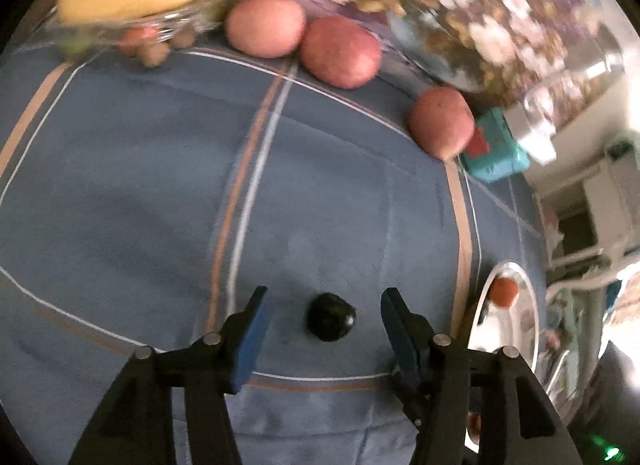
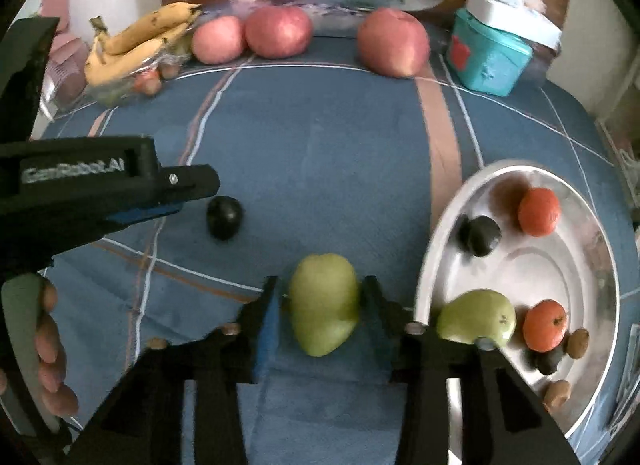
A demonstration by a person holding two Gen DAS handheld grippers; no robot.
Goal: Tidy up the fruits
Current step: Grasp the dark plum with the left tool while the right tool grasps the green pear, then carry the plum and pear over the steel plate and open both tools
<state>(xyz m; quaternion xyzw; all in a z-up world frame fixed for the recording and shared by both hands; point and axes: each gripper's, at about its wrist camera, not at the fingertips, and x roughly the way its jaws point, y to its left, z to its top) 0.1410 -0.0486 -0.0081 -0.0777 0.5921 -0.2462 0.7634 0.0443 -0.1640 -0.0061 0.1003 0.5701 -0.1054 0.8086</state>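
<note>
The left gripper point(image 1: 324, 315) hangs over the blue plaid cloth point(image 1: 160, 185) that covers the desk, its jaws spread wide with a dark plum point(image 1: 331, 317) lying on the cloth between them, clear of both blue pads. In the right wrist view the same left gripper point(image 2: 192, 195) reaches in from 9 o'clock, its tip just beside that dark plum point(image 2: 224, 217). The right gripper point(image 2: 320, 305) sits low at 6 o'clock, jaws partly closed about a green pear point(image 2: 324, 303) that rests on the cloth; the right-hand finger meets the fruit, while I cannot tell whether the left pad touches it. At 4 o'clock lies a white plate point(image 2: 592, 365), holding a second green pear point(image 2: 476, 317), two oranges, the upper orange point(image 2: 539, 211) and the lower orange point(image 2: 545, 325), a dark plum on the plate point(image 2: 479, 235), and some small brown fruits near its lower rim. Along the far side, at 11 to 1 o'clock, three red apples stand in a row: the left apple point(image 2: 218, 39) and the middle apple point(image 2: 279, 31) touching, the right apple point(image 2: 393, 41) apart. A bunch of bananas point(image 2: 140, 41) lies at 10 o'clock, and a teal box point(image 2: 490, 57) at 1 o'clock.
</note>
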